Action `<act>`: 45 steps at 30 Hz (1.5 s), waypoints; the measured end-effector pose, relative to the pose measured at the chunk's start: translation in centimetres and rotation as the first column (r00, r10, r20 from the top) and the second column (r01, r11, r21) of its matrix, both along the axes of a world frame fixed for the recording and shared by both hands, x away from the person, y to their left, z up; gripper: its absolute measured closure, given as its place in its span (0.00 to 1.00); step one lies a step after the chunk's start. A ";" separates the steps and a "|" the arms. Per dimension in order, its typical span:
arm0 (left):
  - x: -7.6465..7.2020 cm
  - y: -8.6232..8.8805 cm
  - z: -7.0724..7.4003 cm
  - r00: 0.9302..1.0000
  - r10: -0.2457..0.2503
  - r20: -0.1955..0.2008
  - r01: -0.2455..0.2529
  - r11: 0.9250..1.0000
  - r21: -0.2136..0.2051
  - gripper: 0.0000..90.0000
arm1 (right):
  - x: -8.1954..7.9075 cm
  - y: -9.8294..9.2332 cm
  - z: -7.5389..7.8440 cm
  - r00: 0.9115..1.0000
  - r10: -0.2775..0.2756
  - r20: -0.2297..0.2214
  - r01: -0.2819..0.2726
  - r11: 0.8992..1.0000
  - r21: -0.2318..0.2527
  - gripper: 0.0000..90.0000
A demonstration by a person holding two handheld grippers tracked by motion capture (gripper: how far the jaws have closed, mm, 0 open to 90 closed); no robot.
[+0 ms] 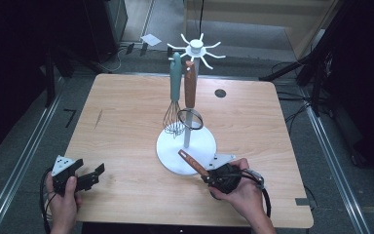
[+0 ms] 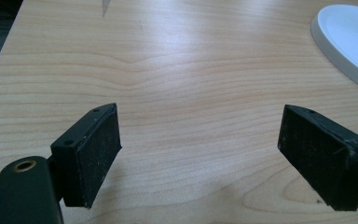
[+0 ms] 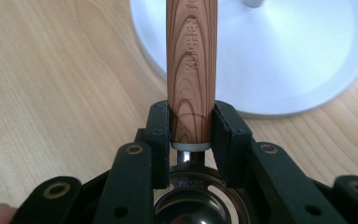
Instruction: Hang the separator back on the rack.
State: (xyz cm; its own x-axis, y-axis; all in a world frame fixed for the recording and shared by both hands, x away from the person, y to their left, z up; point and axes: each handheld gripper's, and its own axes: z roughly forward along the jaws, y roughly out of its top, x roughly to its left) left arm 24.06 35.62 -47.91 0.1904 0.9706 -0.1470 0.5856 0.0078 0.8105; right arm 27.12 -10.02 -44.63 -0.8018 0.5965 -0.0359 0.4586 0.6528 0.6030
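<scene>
The right hand-held gripper (image 3: 191, 128) is clamped on the lower end of a wood-handled utensil (image 3: 191, 60), its metal bowl tucked behind the jaws, handle pointing toward the white rack base (image 3: 307, 70). To hang it, lift steadily, keep the grip firm and clear the hanging whisk (image 1: 175, 97). The left hand-held gripper (image 2: 200, 149) rests wide open and empty over the surface (image 2: 191, 70).

We see the rack (image 1: 186, 146) standing mid-table (image 1: 126, 126). Whisk (image 1: 174, 117) and strainer (image 1: 190, 117) hang on it, whisk left of strainer. Right gripper (image 1: 209, 176) sits just in front of the rack's base, a ladle (image 1: 193, 162) handle between its jaws reaching over the base. Left gripper (image 1: 92, 175) is well left of the rack, near the table's front edge.
</scene>
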 end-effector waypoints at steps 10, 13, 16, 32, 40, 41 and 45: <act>0.7 -0.8 -0.3 1.000 -0.003 0.008 0.003 0.997 0.071 0.12 | -0.1 -1.8 0.5 0.998 -0.060 0.024 0.058 0.996 0.072 0.79; 0.9 -1.1 -0.4 0.999 -0.012 0.033 0.008 0.995 0.096 0.10 | -0.1 -2.4 0.4 0.996 -0.080 0.026 0.078 0.994 0.079 0.79; 1.1 -1.2 -0.4 0.999 -0.021 0.042 0.017 0.996 0.093 0.07 | 0.0 -3.2 0.3 0.993 -0.114 0.013 0.112 0.988 0.104 0.79; 1.4 -0.7 -0.5 1.000 -0.013 0.027 0.012 1.000 0.028 0.00 | -0.1 -5.9 1.5 0.975 -0.219 0.021 0.206 0.941 0.270 0.79; 1.3 -0.6 -0.5 0.999 -0.010 0.031 0.009 0.999 0.030 0.00 | -0.2 -6.3 1.9 0.963 -0.262 0.055 0.233 0.922 0.309 0.79; 1.3 -0.6 -0.4 0.999 -0.011 0.033 0.010 0.999 0.030 0.00 | -0.3 -6.4 2.0 0.962 -0.270 0.051 0.240 0.917 0.318 0.79; 1.3 -0.7 -0.4 0.999 -0.012 0.031 0.011 1.000 0.029 0.00 | -0.3 -6.7 2.4 0.956 -0.284 0.075 0.243 0.908 0.340 0.79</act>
